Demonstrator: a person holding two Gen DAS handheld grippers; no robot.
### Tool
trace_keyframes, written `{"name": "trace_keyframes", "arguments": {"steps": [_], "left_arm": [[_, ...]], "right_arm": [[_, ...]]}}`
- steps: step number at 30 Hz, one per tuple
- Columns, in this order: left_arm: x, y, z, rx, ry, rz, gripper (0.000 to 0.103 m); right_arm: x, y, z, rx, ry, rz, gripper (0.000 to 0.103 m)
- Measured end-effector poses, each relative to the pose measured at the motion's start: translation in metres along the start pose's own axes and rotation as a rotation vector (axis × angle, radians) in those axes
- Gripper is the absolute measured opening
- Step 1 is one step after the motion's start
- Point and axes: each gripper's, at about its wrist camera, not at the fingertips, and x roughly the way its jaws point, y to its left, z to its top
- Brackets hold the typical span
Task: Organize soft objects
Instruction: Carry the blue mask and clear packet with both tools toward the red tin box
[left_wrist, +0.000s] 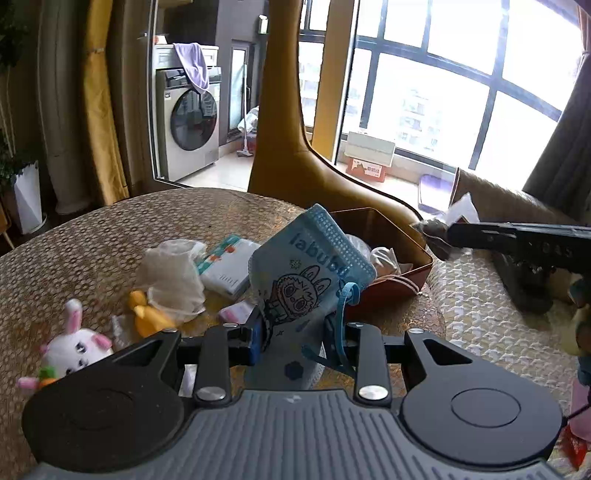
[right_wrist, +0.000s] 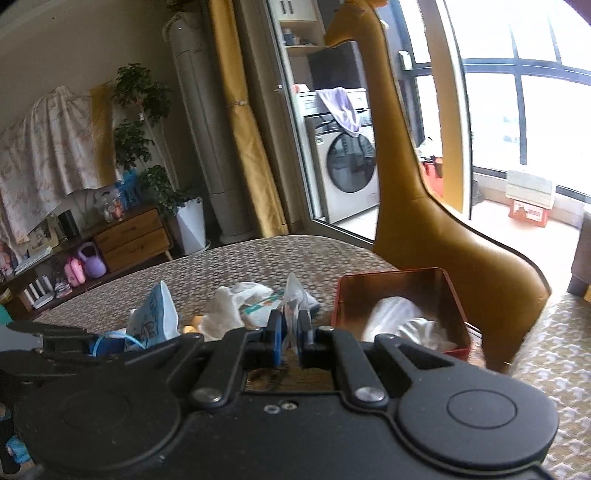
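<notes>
My left gripper (left_wrist: 295, 338) is shut on a light blue child's face mask (left_wrist: 306, 273) printed "labubu", held upright above the table just left of the red box (left_wrist: 406, 273). The mask also shows in the right wrist view (right_wrist: 155, 317). My right gripper (right_wrist: 290, 338) is shut on a small clear plastic packet (right_wrist: 293, 299), held left of the red box (right_wrist: 391, 288), which has white cloth (right_wrist: 402, 325) inside. In the left wrist view the right gripper (left_wrist: 439, 232) reaches in from the right with its packet (left_wrist: 461, 208).
On the patterned table (left_wrist: 74, 240) lie a white mesh bag (left_wrist: 173, 273), a tissue pack (left_wrist: 229, 266), a yellow duck toy (left_wrist: 147, 314) and a white bunny plush (left_wrist: 77, 345). A yellow chair (left_wrist: 295, 155) stands behind the box.
</notes>
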Motion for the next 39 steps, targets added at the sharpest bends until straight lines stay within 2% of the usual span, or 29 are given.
{"name": "trace_keyframes", "arguments": {"steps": [9,18,24,28,39], "left_arm": [[0.046,-0.035,0.027,0.041,0.049,-0.044,0.031],[0.103,-0.057,0.056,0.041,0.116,-0.083,0.031],[0.141,-0.065,0.077,0.015,0.138,-0.083,0.031],[0.173,-0.069,0.088,0.007,0.180,-0.072,0.031],[0.237,-0.077,0.103,-0.003,0.230,-0.053,0.031]], "right_arm": [[-0.004,-0.044,-0.004,0.031,0.005,-0.069,0.007],[0.015,-0.083,-0.003,0.059,0.019,-0.123,0.007],[0.036,-0.101,-0.003,0.073,0.042,-0.142,0.007],[0.054,-0.111,-0.004,0.074,0.063,-0.156,0.007],[0.107,-0.133,0.004,0.074,0.122,-0.168,0.007]]}}
